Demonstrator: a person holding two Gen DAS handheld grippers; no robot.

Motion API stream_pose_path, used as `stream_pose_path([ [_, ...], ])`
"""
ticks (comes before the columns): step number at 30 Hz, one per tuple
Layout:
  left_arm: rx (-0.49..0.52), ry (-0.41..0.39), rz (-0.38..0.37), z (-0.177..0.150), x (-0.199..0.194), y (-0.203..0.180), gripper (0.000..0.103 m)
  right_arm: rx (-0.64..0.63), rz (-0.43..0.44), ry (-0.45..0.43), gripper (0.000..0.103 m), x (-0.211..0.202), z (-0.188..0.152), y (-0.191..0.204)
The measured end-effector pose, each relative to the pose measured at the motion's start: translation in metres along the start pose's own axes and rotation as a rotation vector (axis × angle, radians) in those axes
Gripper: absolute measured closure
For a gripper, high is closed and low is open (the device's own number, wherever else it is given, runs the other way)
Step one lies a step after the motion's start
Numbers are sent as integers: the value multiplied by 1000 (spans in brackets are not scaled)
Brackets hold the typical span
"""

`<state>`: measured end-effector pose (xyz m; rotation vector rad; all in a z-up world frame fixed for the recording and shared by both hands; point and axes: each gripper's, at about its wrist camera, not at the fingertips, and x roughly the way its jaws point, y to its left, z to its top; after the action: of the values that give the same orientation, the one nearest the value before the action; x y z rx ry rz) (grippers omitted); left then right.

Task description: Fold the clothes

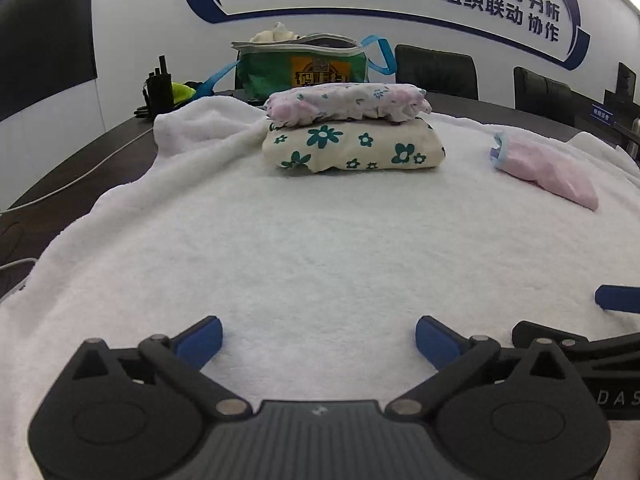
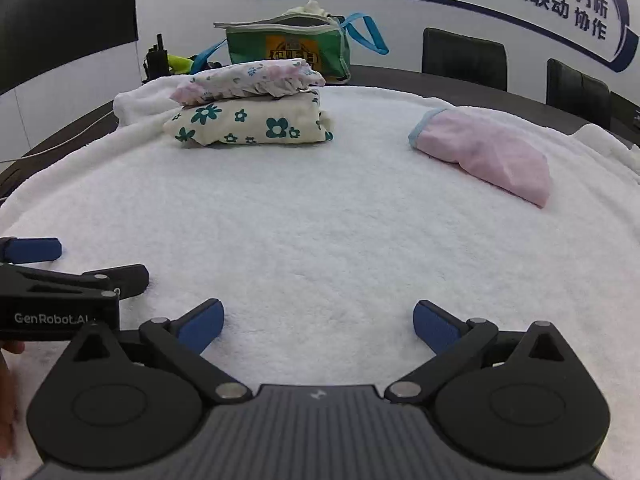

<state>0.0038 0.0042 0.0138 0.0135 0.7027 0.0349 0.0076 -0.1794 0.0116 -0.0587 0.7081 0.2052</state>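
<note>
left tool (image 1: 319, 340): I see its jaws spread wide, nothing between them, low over the white towel (image 1: 312, 240).
right tool (image 2: 318, 324): jaws wide apart too, gripping nothing; it sits just beside the left tool, bodies near or touching, can't tell which.
clothes: folded green-flower garment (image 1: 354, 148) far on the towel, pink-floral folded garment (image 1: 346, 102) stacked on top; pink garment (image 2: 488, 152) lies apart, to the right.
hidden: desk (image 1: 80, 168) mostly covered by towel; green bag (image 1: 300, 66) partly behind the stack, its logo unreadable.
writing: "GenRobot.AI" on left tool's side in right view; wall text reads 勤务指挥 调度, 图像应用 分析, 组织联动 协作.
</note>
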Motion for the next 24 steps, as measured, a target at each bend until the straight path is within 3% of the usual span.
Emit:
stream_pose_path([
  [24,-5,-2,-4,0,0,2,0,9,-8,-18,1,-1,-2,-2],
])
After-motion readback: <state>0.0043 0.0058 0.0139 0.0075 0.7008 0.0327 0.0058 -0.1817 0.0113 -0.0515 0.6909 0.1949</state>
